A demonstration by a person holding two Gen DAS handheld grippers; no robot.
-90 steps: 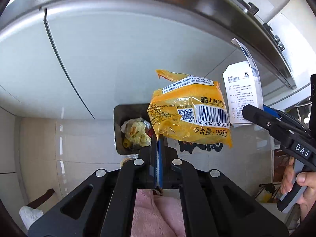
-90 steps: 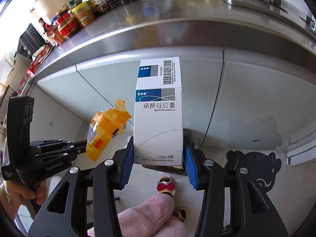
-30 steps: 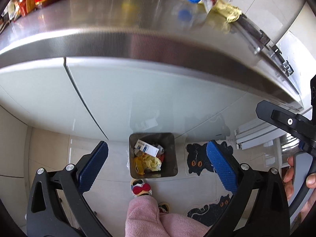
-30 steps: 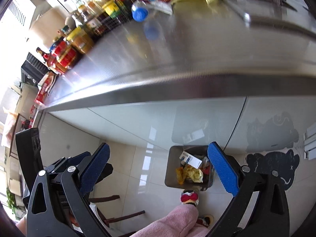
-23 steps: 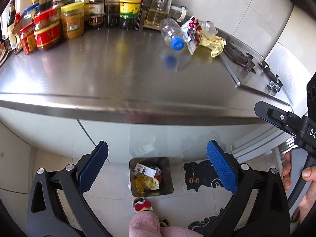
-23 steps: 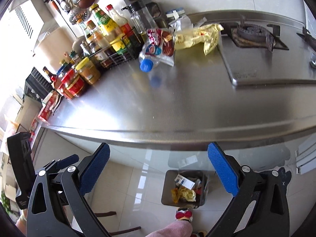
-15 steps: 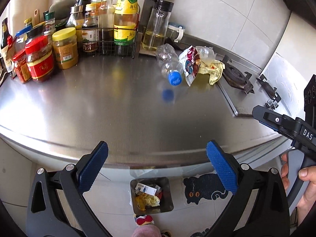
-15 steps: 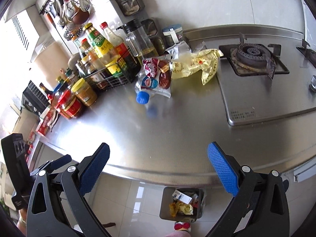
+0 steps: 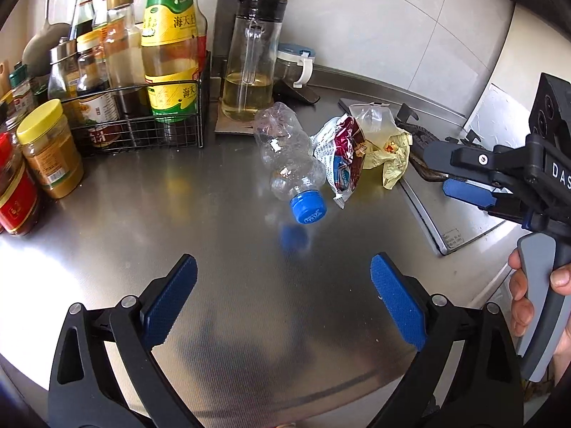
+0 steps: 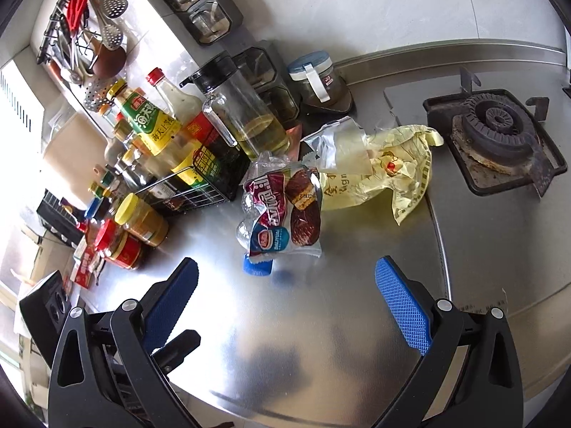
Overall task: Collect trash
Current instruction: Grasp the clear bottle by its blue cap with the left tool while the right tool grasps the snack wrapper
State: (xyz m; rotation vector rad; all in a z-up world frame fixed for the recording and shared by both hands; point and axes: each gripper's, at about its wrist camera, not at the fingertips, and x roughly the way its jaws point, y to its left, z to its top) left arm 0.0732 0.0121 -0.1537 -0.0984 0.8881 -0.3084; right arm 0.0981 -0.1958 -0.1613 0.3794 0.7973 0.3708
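A crushed clear plastic bottle [image 9: 289,157] with a blue cap [image 9: 307,208] lies on the steel counter [image 9: 178,214]. A red and white snack wrapper [image 9: 340,164] leans against it, and a crumpled yellow bag [image 9: 389,146] lies beside that. In the right wrist view the wrapper [image 10: 285,214] covers most of the bottle [image 10: 246,228], with the yellow bag [image 10: 385,174] to its right. My left gripper [image 9: 282,296] is open and empty, above the counter in front of the bottle. My right gripper [image 10: 285,299] is open and empty, in front of the wrapper.
A wire rack of sauce bottles [image 9: 142,71], jars [image 9: 50,149] and a glass oil jug [image 9: 249,67] stand at the back left. A gas hob [image 10: 496,135] sits to the right. The counter's front edge [image 10: 321,410] runs just below the grippers.
Both grippers let go of the orange packet and the white box over the floor bin, opened wide, then rose from the cabinet front to above the counter, facing the remaining trash.
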